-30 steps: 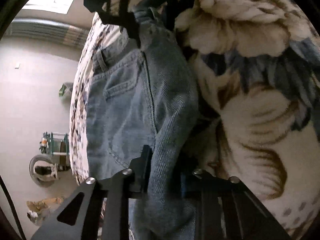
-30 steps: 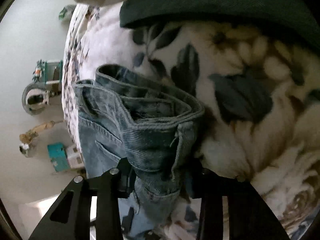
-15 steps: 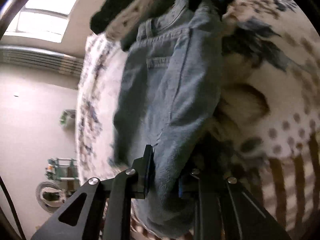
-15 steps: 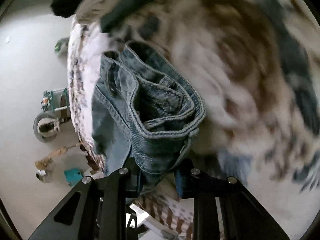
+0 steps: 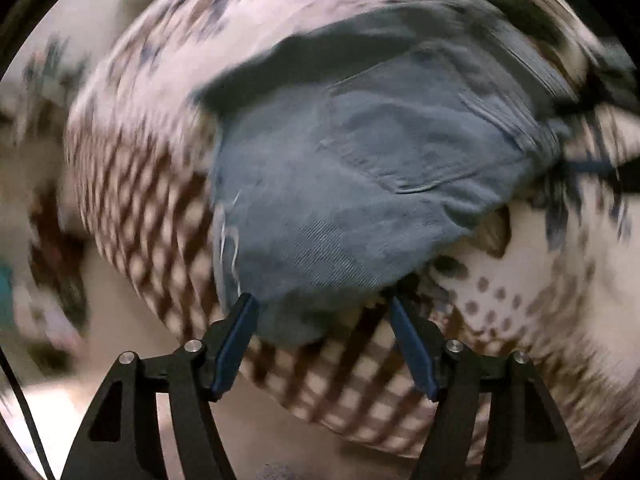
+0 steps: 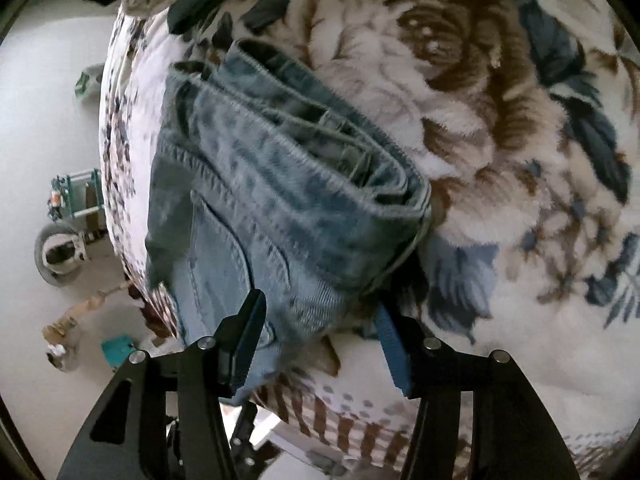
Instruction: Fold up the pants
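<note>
The folded jeans (image 6: 280, 208) were laid on the floral blanket (image 6: 500, 160) near its edge. The left gripper (image 5: 320, 304) was spread wide, nothing clamped. The right gripper (image 6: 320, 312) was likewise spread wide, denim lying between its fingers ungripped.

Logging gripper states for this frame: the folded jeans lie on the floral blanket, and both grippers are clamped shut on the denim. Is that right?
Not quite. The jeans do lie folded on the floral blanket, but neither gripper is clamped. The right wrist view shows the right gripper open, its jaws spread either side of the denim; the left wrist view, though blurred, shows the left gripper open too.
</note>
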Available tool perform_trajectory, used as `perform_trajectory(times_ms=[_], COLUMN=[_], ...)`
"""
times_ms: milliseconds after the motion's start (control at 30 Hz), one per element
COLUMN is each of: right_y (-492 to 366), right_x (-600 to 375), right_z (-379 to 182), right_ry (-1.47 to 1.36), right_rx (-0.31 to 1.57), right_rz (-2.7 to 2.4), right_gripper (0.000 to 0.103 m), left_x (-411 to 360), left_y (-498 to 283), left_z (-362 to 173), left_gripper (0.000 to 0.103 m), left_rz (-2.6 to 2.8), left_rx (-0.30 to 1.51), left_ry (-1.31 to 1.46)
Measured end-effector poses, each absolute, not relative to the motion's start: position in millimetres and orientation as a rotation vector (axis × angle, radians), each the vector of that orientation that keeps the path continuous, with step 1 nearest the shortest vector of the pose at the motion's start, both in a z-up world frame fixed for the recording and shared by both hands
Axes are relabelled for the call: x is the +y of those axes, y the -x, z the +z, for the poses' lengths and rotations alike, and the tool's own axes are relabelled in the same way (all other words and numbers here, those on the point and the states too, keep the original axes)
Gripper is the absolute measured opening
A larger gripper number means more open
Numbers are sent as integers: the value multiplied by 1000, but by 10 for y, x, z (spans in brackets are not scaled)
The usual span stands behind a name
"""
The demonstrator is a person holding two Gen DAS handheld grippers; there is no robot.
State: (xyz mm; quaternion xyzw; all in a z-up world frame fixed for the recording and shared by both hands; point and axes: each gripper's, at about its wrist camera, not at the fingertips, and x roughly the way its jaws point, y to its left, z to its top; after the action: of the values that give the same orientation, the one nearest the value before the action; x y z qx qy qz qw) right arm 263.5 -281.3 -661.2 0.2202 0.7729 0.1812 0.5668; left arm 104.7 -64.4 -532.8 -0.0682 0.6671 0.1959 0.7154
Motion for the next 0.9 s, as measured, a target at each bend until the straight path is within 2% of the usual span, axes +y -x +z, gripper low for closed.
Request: perform_trajectory(times_ms=[100, 133, 167, 200, 233, 267, 433, 633, 700, 733, 800, 833, 867, 900], right_y=[-2602, -2583, -2598, -2604, -2601, -2591, -2659, -2666, -2698, -2711, -2727, -2726, -2721, -2696], right_x=[-2722, -2724, -2716, -2735, -2724, -2708, -2862, -3001, -3003, -2989, -2954, -2944, -2941, -2948], right_z=[-6505, -6460, -6405, -6374, -6348, -6326, -6555, -7000, -7071, -7089, -7089, -7046, -7008, -6950], right_ry=[-478, -461, -446, -425, -405, -378, -421, -762, -833, -847, -858, -841, -831, -836], right_rx=[1812, 1803, 1795, 1786, 1777, 1769, 1807, 1780, 1734, 1716, 1692, 1674, 1664, 1653], right_rz=[428, 432, 437, 442, 446, 447, 452, 435, 435, 441, 454, 459, 464, 466], right_gripper=[60, 66, 74, 76, 76, 77, 80, 80, 73, 51, 39, 33, 31, 30], left_x=[-437, -346, -277, -193, -103, -28, 199, 264, 271, 277, 327, 339, 351, 369], left_y=[-981, -947, -920, -882, -834, -787, -502, -383, -383, -388, -400, -411, -425, -455], left_z=[-5325, -5326, -5328, -5343, -5376, -5410, -5788, -6227, -6325, -6367, -6366, -6328, -6282, -6218], left_gripper=[67, 67, 72, 80, 98, 101, 101, 100, 100, 100, 86, 66, 52, 46], left_rz=[505, 531, 538, 540, 536, 530, 495, 609, 630, 632, 643, 639, 626, 603], left_rx=[1478, 1465, 1446, 1416, 1376, 1334, 1114, 988, 972, 964, 950, 946, 955, 961], left_ry=[369, 461, 536, 635, 756, 861, 1381, 1647, 1688, 1698, 1683, 1653, 1616, 1569])
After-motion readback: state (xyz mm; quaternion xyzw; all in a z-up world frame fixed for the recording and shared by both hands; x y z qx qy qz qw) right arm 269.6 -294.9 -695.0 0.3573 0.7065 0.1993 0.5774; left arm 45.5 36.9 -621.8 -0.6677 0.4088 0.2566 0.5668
